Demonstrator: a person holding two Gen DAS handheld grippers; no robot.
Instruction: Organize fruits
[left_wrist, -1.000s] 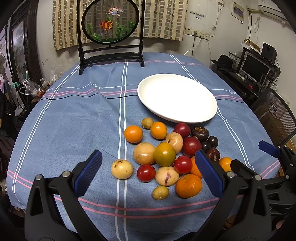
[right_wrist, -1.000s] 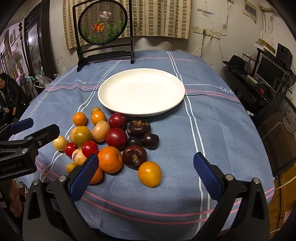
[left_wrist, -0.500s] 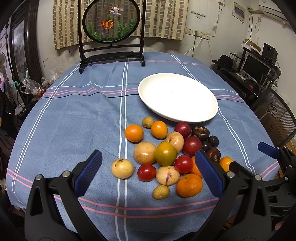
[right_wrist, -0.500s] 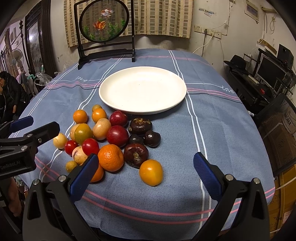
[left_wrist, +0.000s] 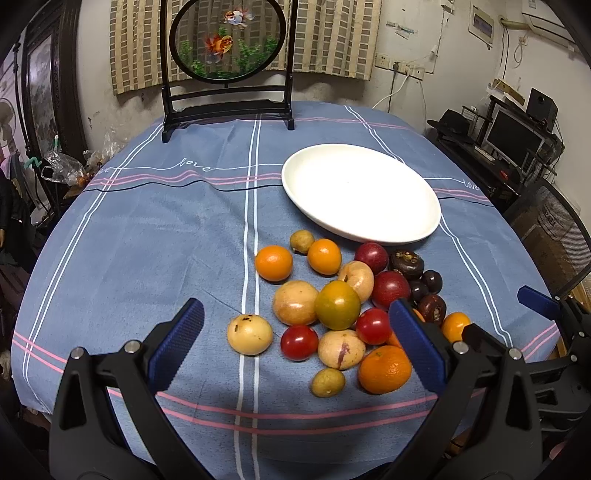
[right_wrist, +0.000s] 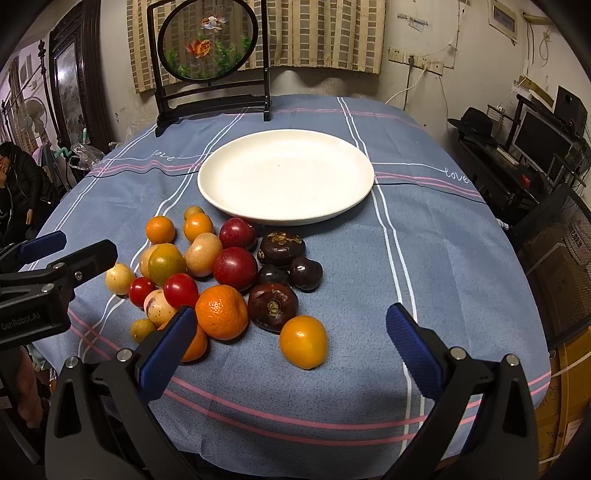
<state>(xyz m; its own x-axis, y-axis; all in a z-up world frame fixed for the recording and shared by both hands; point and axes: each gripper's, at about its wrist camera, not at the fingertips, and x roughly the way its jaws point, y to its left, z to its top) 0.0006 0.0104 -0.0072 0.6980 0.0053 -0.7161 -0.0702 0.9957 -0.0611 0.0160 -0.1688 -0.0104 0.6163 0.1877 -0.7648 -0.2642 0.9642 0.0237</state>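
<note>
A heap of several fruits lies on the blue tablecloth in front of an empty white plate (left_wrist: 362, 192) (right_wrist: 286, 175): oranges, red tomatoes (left_wrist: 299, 342), pale yellow fruits (left_wrist: 249, 334), a green-orange fruit (left_wrist: 337, 304), red plums and dark mangosteens (right_wrist: 272, 306). My left gripper (left_wrist: 295, 345) is open above the near side of the heap, holding nothing. My right gripper (right_wrist: 291, 345) is open and empty, with a yellow-orange fruit (right_wrist: 303, 341) lying between its fingers on the cloth.
A round goldfish screen on a black stand (left_wrist: 227, 74) stands at the table's far edge. A desk with a monitor (left_wrist: 513, 136) and a mesh chair (right_wrist: 554, 258) are to the right. A person (right_wrist: 18, 184) sits at the left.
Both grippers have moved slightly forward toward the fruit heap. Both stay open and empty; the fruits have not moved.
</note>
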